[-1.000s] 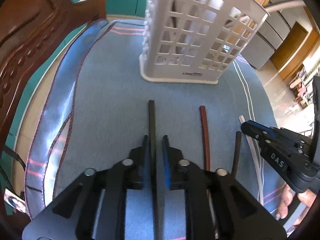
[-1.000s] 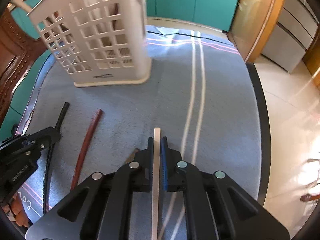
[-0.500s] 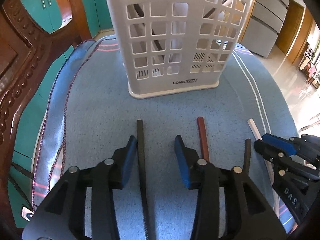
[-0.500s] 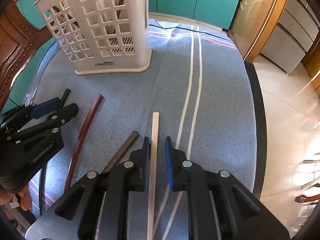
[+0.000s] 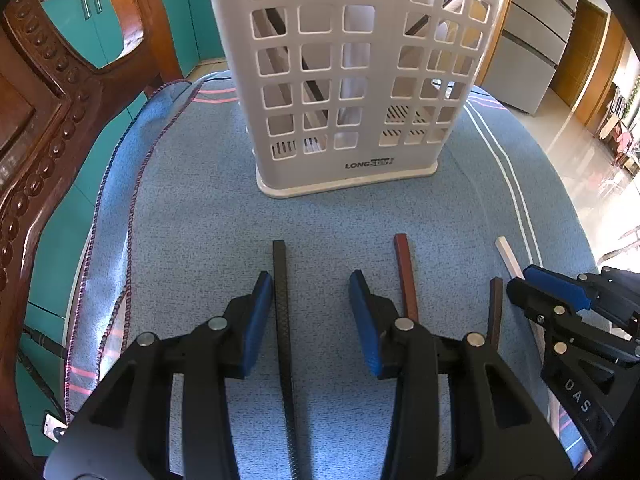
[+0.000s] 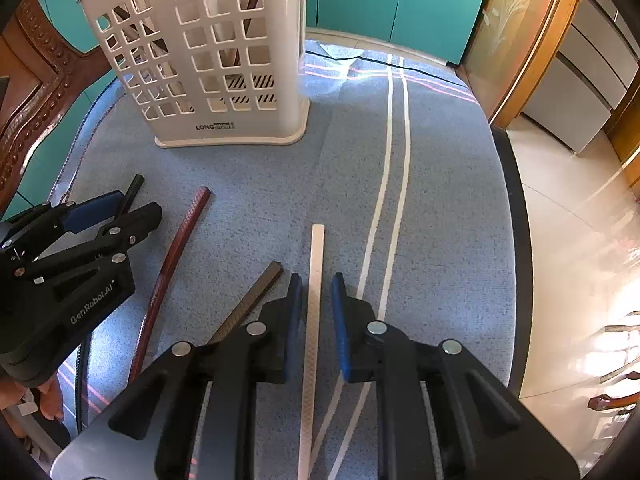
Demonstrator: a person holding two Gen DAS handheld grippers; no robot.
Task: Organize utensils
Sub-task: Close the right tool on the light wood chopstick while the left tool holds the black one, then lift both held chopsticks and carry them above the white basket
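Four chopstick-like sticks lie on the blue cloth in front of a white lattice basket (image 5: 352, 80) (image 6: 208, 60). My left gripper (image 5: 310, 280) (image 6: 136, 206) is open; the black stick (image 5: 282, 300) (image 6: 134, 188) lies between its jaws, close to the left pad. A red stick (image 5: 406, 276) (image 6: 180, 240) lies just outside the right finger. My right gripper (image 6: 317, 282) (image 5: 524, 284) is open a little, and the white stick (image 6: 317, 248) (image 5: 508, 256) lies flat between its pads with a gap on each side. A dark brown stick (image 6: 256, 296) (image 5: 496, 308) lies between the red and white ones.
Several sticks stand inside the basket. A carved wooden chair (image 5: 48, 120) stands close on the left. The cloth (image 5: 192, 200) covers a round table whose dark edge (image 6: 516, 200) curves along the right, with tiled floor beyond. Teal cabinets stand behind.
Both grippers were shut on their sticks and have let go: the left jaws spread wide off the black stick, the right jaws parted slightly off the white one. The left view swung toward the basket.
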